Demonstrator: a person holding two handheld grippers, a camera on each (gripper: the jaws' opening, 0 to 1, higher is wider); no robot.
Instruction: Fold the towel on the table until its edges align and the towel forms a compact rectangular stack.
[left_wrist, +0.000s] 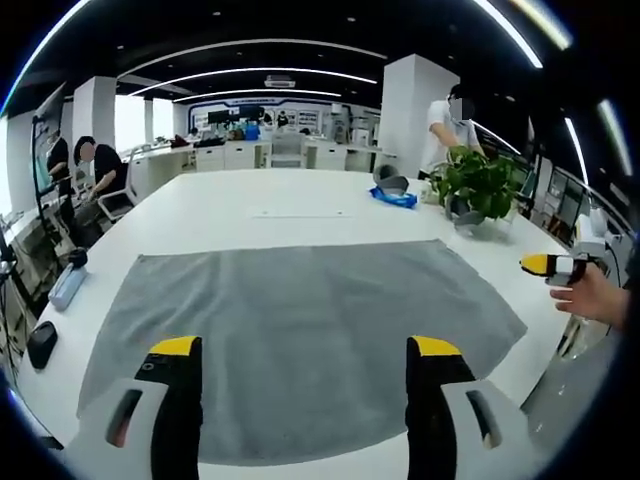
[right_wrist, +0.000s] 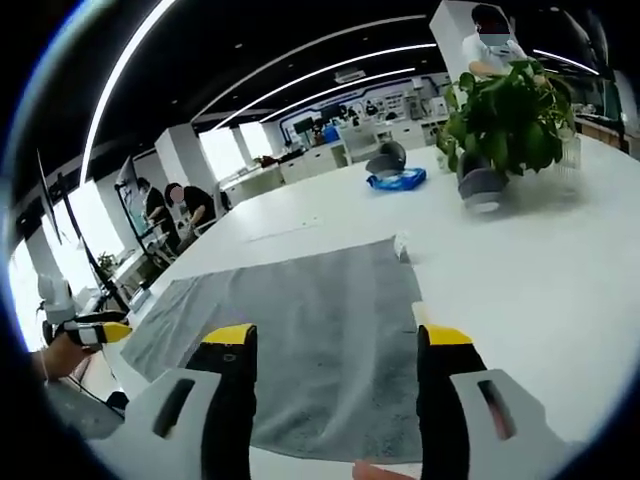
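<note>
A grey towel (left_wrist: 300, 330) lies spread flat on the white table (left_wrist: 290, 200). In the left gripper view my left gripper (left_wrist: 305, 350) hovers open over the towel's near edge, yellow-tipped jaws wide apart with nothing between them. At that view's right edge the right gripper (left_wrist: 548, 265) shows in a hand, off the towel's right corner. In the right gripper view the towel (right_wrist: 310, 320) runs ahead and my right gripper (right_wrist: 340, 335) stands open over its near edge, empty. The left gripper (right_wrist: 100, 332) shows at the left, held in a hand.
A potted green plant (left_wrist: 478, 185) (right_wrist: 505, 120) stands at the table's far right, with a blue packet (left_wrist: 393, 198) (right_wrist: 397, 179) and a dark object beside it. A black item (left_wrist: 42, 343) and a pale case (left_wrist: 68, 285) lie at the table's left edge. People sit and stand beyond.
</note>
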